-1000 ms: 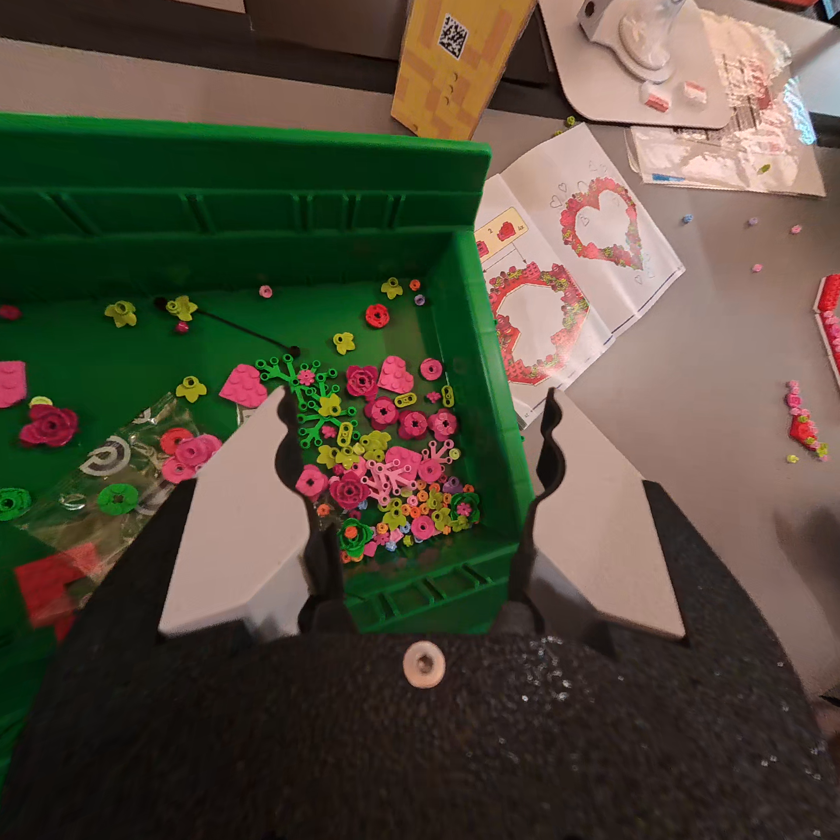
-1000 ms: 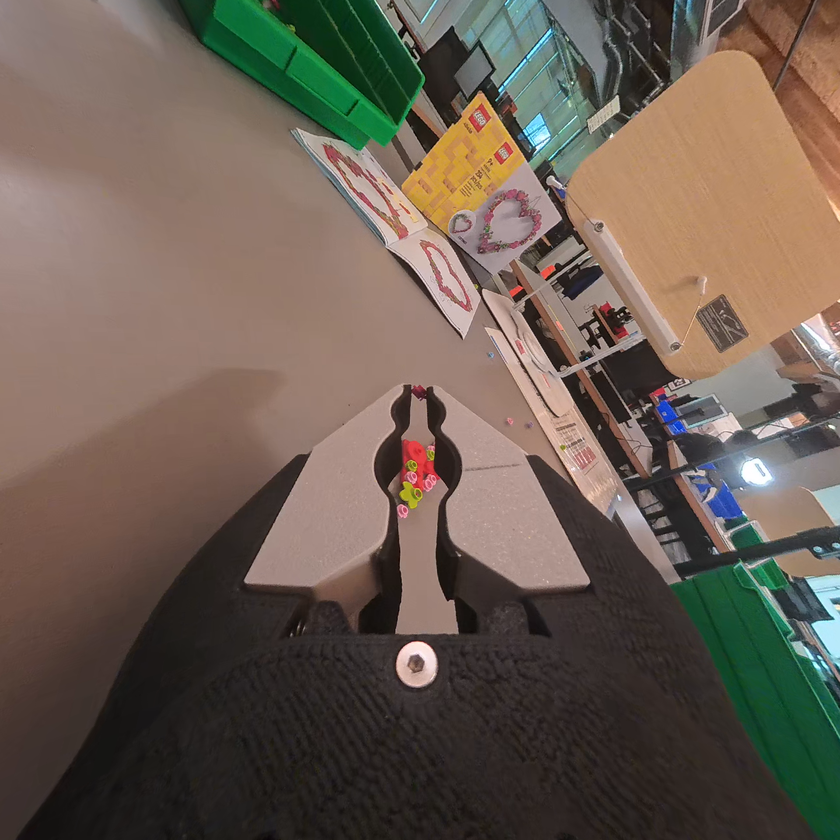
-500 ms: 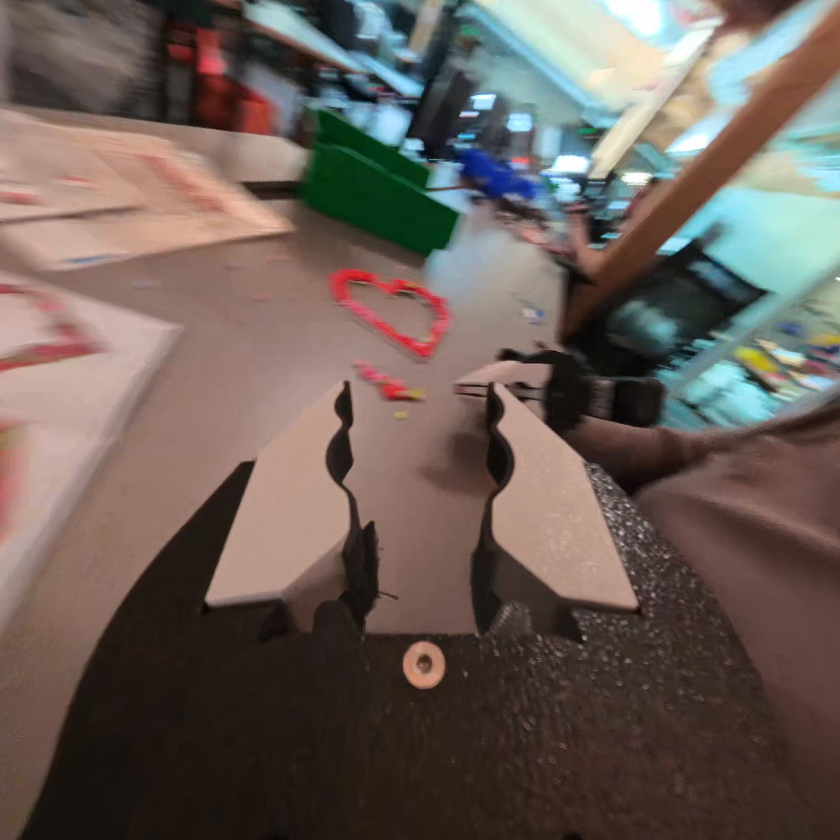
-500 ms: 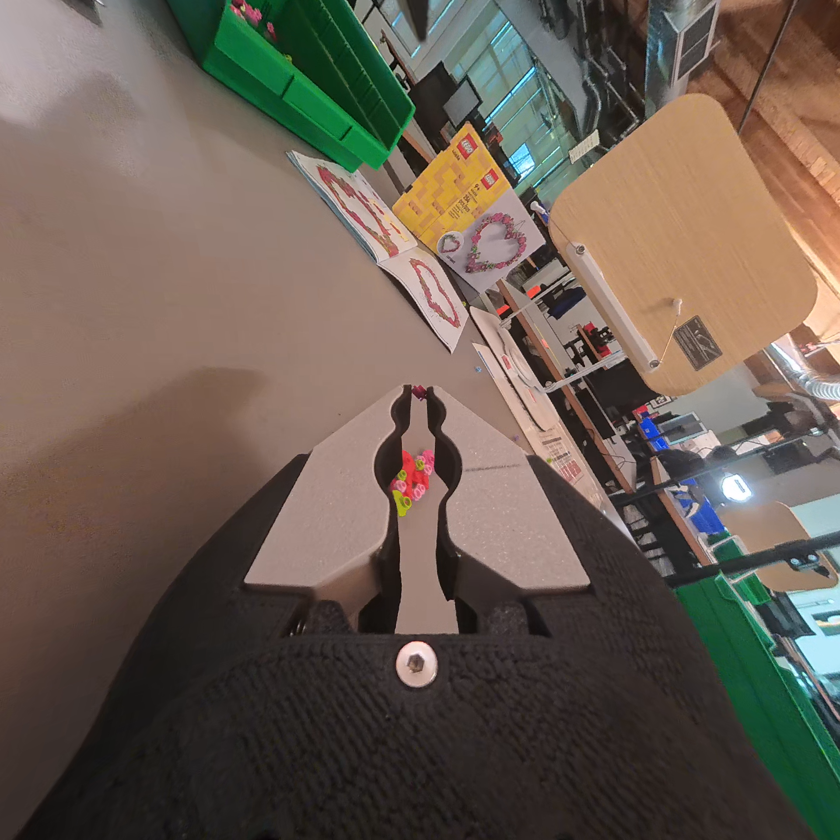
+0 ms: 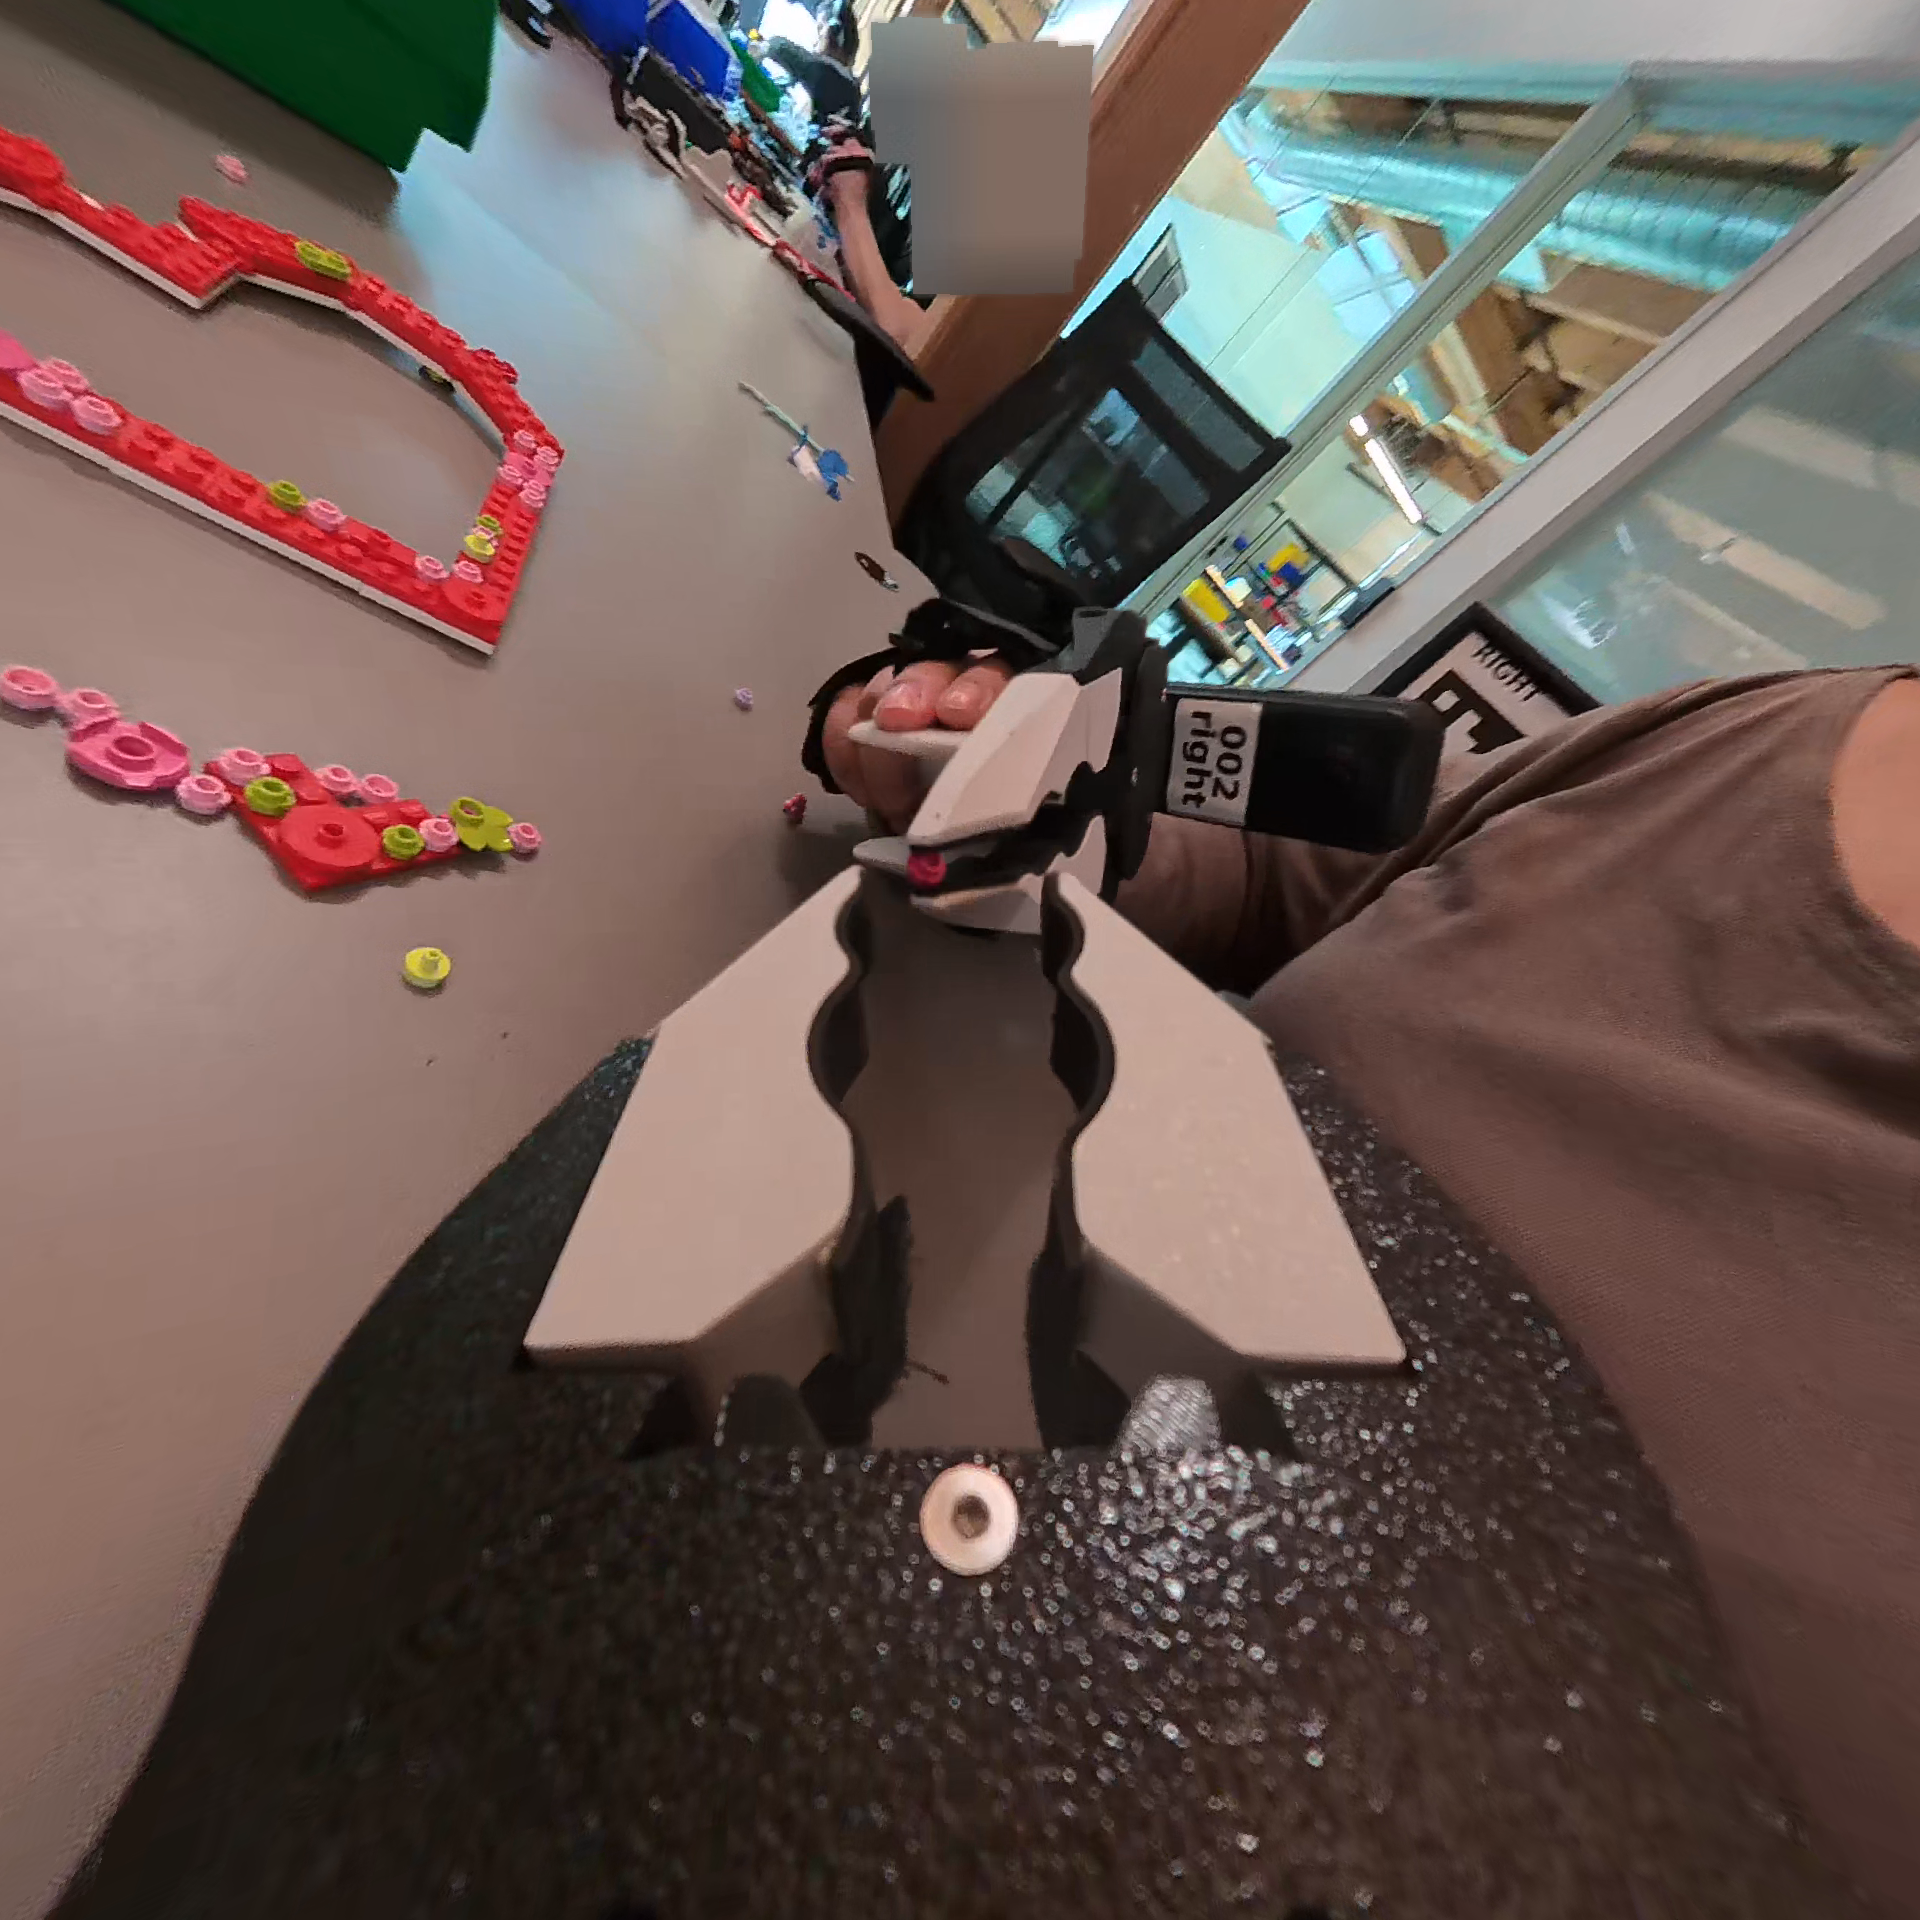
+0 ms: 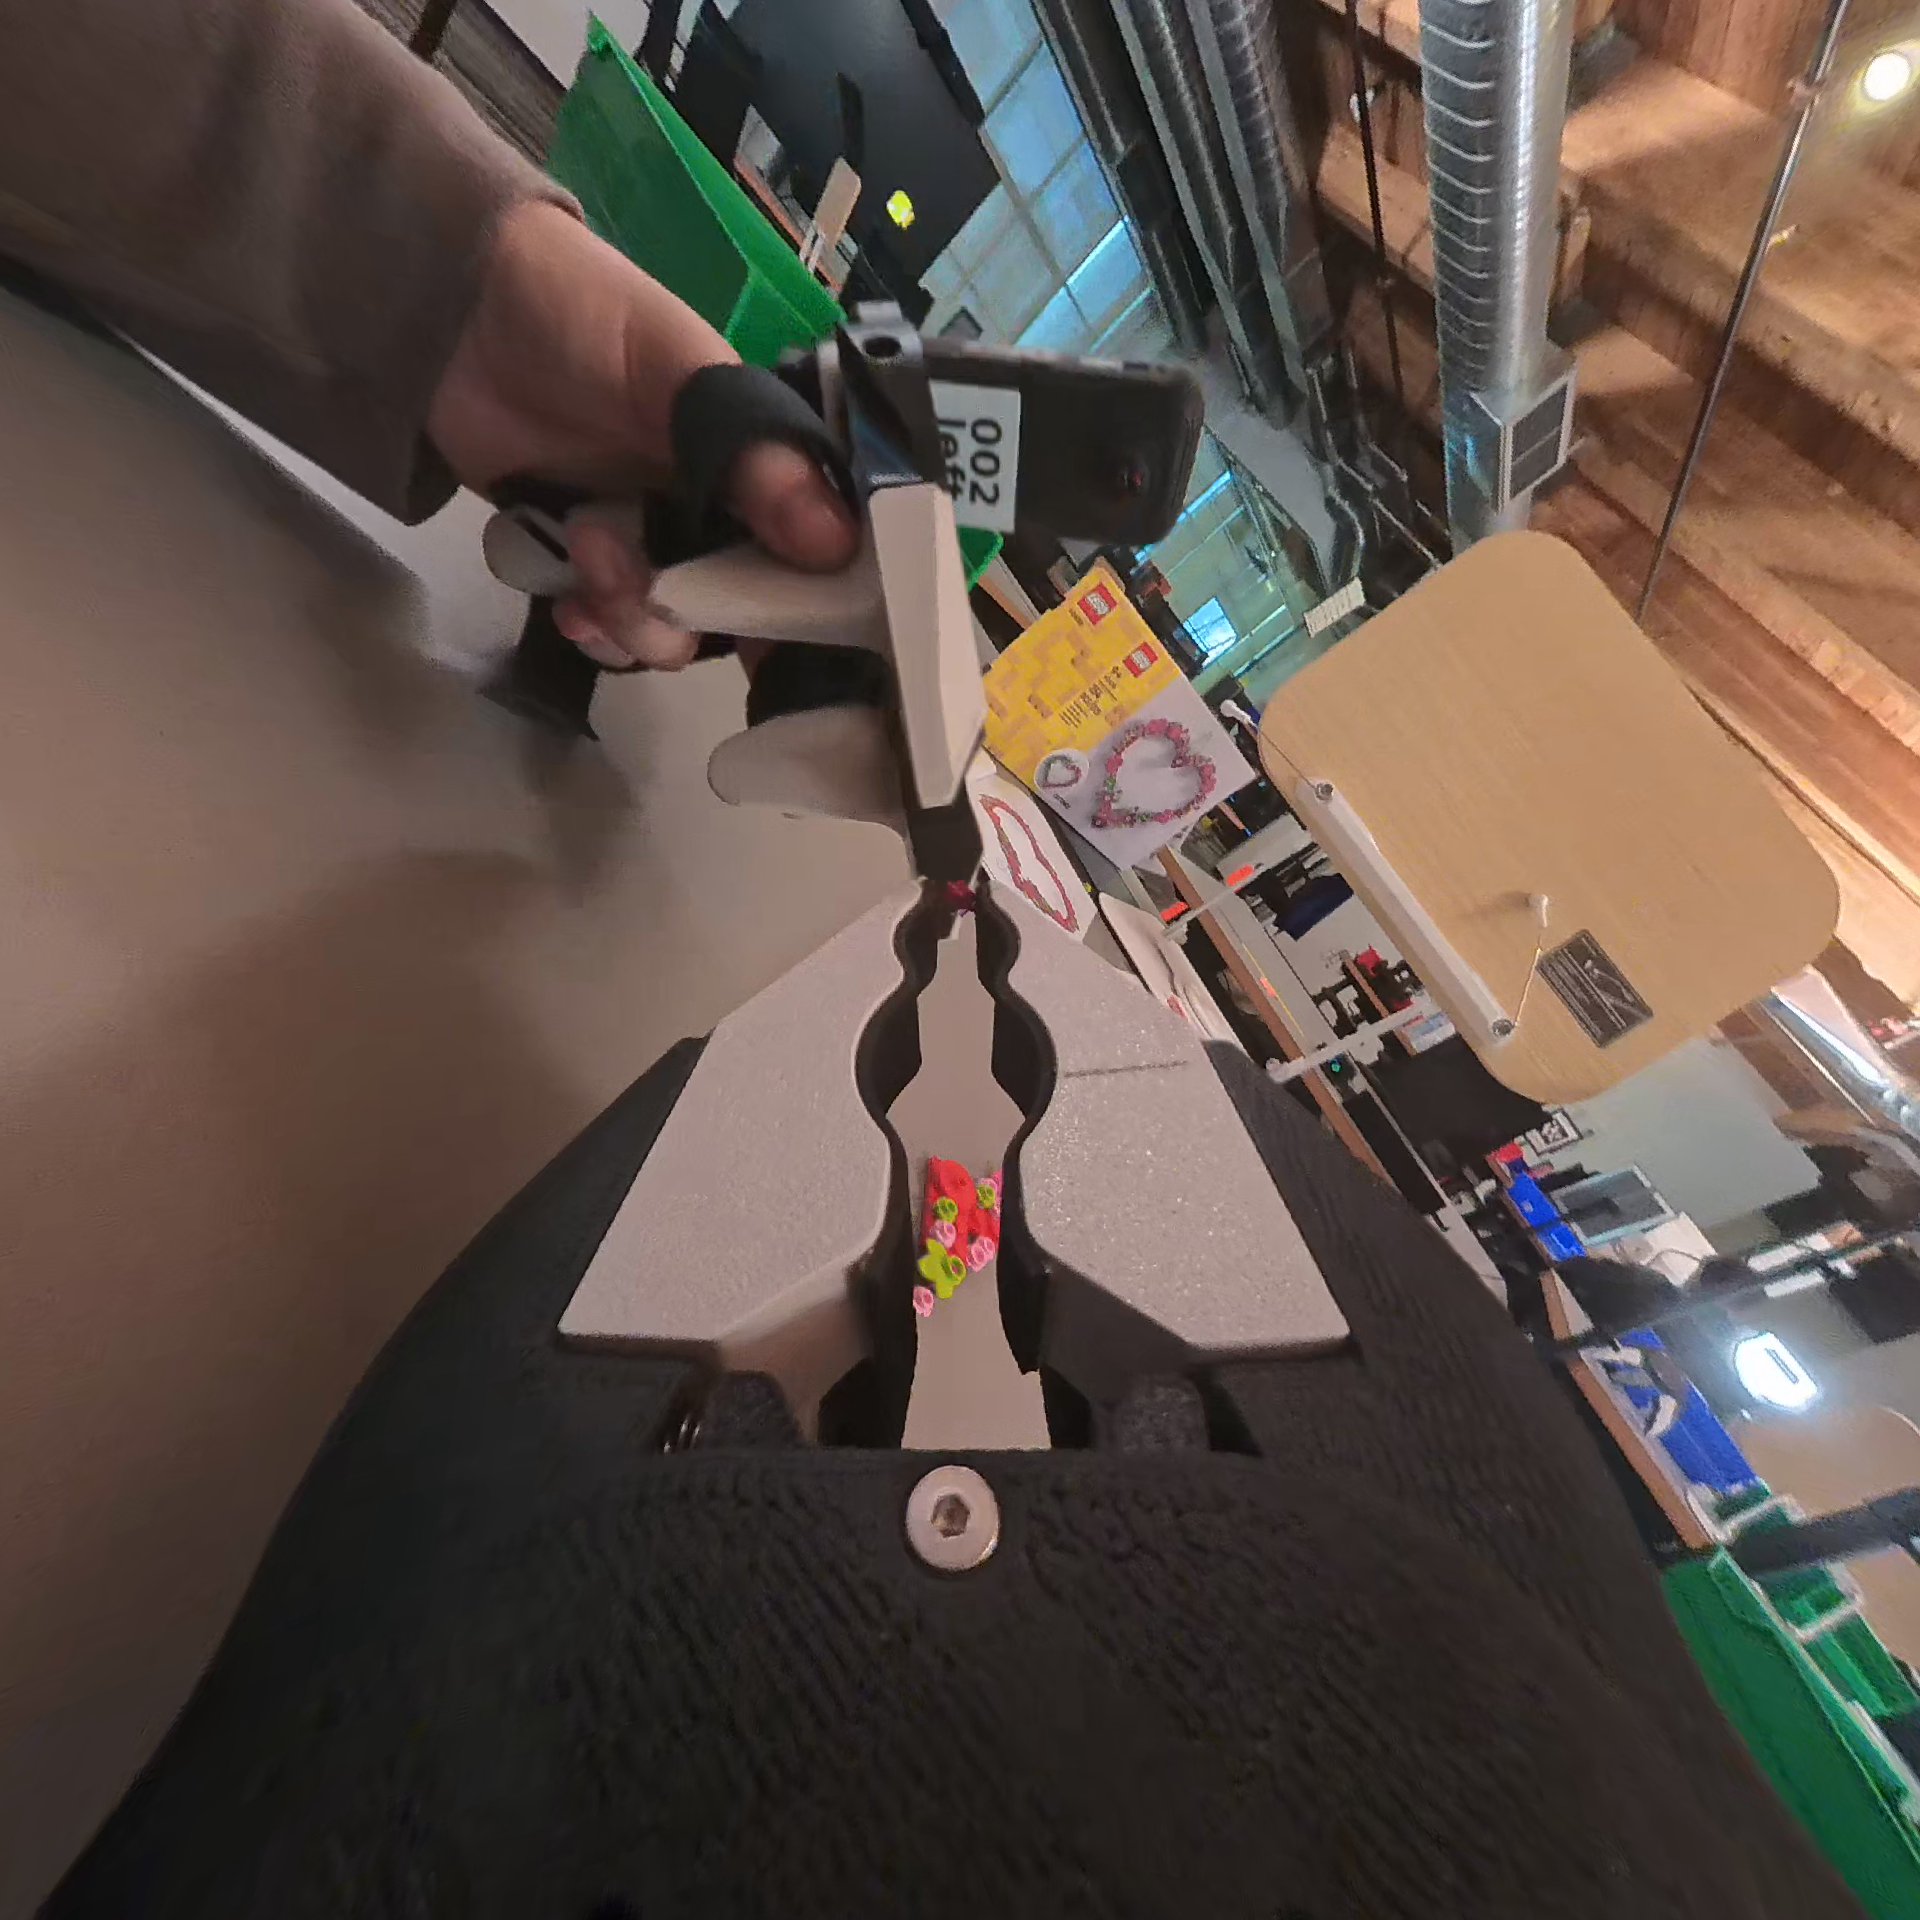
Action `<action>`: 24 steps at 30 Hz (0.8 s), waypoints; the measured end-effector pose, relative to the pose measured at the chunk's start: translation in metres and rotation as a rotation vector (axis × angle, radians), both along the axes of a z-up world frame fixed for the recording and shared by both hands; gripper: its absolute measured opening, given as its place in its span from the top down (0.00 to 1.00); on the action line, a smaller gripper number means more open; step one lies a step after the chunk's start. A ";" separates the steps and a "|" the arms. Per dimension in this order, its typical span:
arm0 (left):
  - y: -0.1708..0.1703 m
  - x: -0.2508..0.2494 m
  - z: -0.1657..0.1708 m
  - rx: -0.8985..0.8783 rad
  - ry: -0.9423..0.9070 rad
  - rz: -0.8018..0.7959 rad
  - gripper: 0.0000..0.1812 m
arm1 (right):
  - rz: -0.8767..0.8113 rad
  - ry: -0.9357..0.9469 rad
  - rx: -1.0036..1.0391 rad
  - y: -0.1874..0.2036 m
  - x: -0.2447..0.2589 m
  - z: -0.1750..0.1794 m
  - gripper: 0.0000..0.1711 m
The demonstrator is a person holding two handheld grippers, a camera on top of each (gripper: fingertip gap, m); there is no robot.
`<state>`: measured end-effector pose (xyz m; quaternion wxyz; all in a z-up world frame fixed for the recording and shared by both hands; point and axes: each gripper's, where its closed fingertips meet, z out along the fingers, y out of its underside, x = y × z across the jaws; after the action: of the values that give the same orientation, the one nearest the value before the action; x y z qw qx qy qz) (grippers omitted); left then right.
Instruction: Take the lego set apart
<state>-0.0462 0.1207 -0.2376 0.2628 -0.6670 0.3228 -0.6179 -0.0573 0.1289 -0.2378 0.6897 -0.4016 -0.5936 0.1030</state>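
Observation:
The red lego heart frame point(image 5: 343, 540) lies on the grey table at the upper left of the left wrist view, with several pink and lime studs on it. A broken-off red segment point(image 5: 322, 821) with flowers lies nearer; it also shows between my right fingers point(image 6: 956, 1216). My right gripper point(image 6: 954, 904) is shut on a small magenta piece point(image 6: 958, 896) at its tips. In the left wrist view that gripper point(image 5: 904, 857) and the piece point(image 5: 923, 868) sit just beyond my left gripper point(image 5: 951, 894), which is open and empty. The left gripper point(image 6: 943, 847) points tip to tip at the piece.
A loose lime stud point(image 5: 426, 966) and small bits lie on the table. A green bin point(image 5: 312, 62) stands at the far edge. A yellow box point(image 6: 1081, 665) and an open booklet point(image 6: 1029, 873) lie beyond. A brown-shirted torso point(image 5: 1558, 1039) fills the right side. Left and right tips are no more than a few centimetres apart. My left tips are roughly 11 cm from the broken-off red segment point(image 5: 322, 821). The right camera catches it too, in the right wrist view point(image 6: 960, 1191).
My left gripper swung away from over the green bin to face the right gripper's tips, and its jaws narrowed somewhat. The right gripper stayed shut on the magenta piece.

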 end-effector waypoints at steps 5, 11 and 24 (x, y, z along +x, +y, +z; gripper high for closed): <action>-0.001 0.002 -0.001 -0.027 -0.030 -0.016 0.96 | 0.032 0.004 0.004 -0.005 -0.002 0.001 0.97; 0.000 0.002 0.000 -0.071 -0.079 -0.013 0.98 | 0.029 0.020 0.010 -0.004 -0.002 0.003 0.97; 0.103 -0.354 0.068 0.367 0.794 1.313 0.98 | -0.269 0.411 -0.034 0.051 0.062 0.051 0.83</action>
<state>-0.4001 0.2237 -0.1698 0.5448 -0.8380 0.0292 0.0113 0.0044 0.1795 -0.1868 0.7967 -0.4592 -0.3802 0.0995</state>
